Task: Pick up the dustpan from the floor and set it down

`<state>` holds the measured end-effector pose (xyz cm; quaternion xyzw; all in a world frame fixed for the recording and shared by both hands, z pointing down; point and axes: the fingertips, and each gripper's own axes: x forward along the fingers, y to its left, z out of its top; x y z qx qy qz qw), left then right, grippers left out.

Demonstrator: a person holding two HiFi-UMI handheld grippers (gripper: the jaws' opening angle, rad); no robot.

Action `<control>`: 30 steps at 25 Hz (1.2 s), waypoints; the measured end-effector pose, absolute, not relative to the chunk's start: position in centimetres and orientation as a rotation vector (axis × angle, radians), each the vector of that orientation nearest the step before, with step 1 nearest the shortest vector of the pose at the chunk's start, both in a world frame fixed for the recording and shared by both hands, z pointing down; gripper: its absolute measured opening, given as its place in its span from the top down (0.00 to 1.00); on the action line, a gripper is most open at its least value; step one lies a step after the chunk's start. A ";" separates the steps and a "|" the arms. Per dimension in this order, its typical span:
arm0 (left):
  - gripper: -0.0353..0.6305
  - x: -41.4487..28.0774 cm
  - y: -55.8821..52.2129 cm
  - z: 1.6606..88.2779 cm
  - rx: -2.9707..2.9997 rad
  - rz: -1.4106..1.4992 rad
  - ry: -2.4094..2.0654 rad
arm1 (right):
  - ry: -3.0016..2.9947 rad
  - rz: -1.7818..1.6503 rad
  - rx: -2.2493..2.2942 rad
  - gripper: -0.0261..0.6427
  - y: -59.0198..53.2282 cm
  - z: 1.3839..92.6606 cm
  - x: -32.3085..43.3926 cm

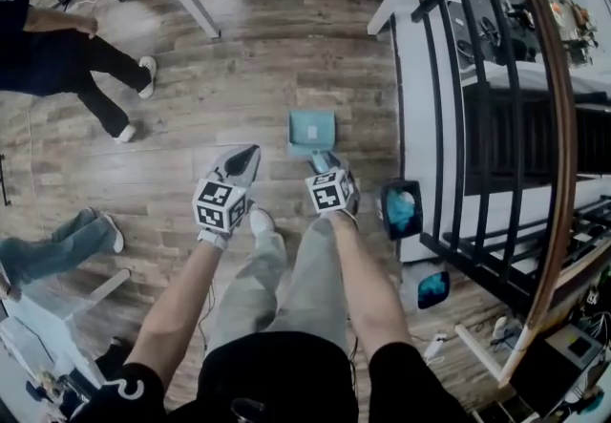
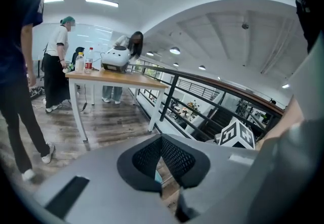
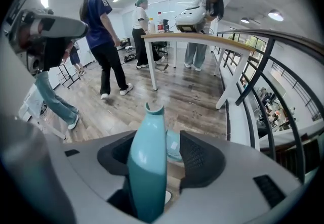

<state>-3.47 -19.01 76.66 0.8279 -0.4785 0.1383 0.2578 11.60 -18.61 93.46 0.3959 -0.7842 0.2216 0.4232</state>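
The teal dustpan [image 1: 312, 128] rests on the wooden floor just ahead of my feet, its handle [image 1: 322, 161] pointing back toward me. My right gripper [image 1: 326, 166] is down over that handle. In the right gripper view the handle [image 3: 148, 162] stands up between the jaws of my right gripper [image 3: 158, 139]; it leans near the left pad, with a clear gap to the right pad [image 3: 195, 154], so the jaws are open. The pan [image 3: 173, 145] shows beyond them. My left gripper [image 1: 250, 156] hovers to the left of the dustpan, shut and empty [image 2: 161, 141].
A black railing [image 1: 458, 125] with a wooden handrail runs along the right, with blue items [image 1: 401, 206] on the white ledge under it. A wooden table on white legs [image 1: 196, 1] stands ahead. Other people's legs [image 1: 105, 77] are at the left.
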 end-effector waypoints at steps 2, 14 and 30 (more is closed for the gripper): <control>0.95 -3.5 -19.0 76.4 2.242 0.376 -1.299 | -1.971 0.562 0.987 0.61 -18.5 92.8 11.6; 0.95 -4.0 -18.6 72.5 2.277 0.359 -1.307 | -2.055 0.552 1.021 0.62 -19.7 85.9 11.5; 0.95 -8.2 -18.4 59.6 2.348 0.264 -1.431 | -2.263 0.375 1.298 0.95 -22.3 65.4 12.2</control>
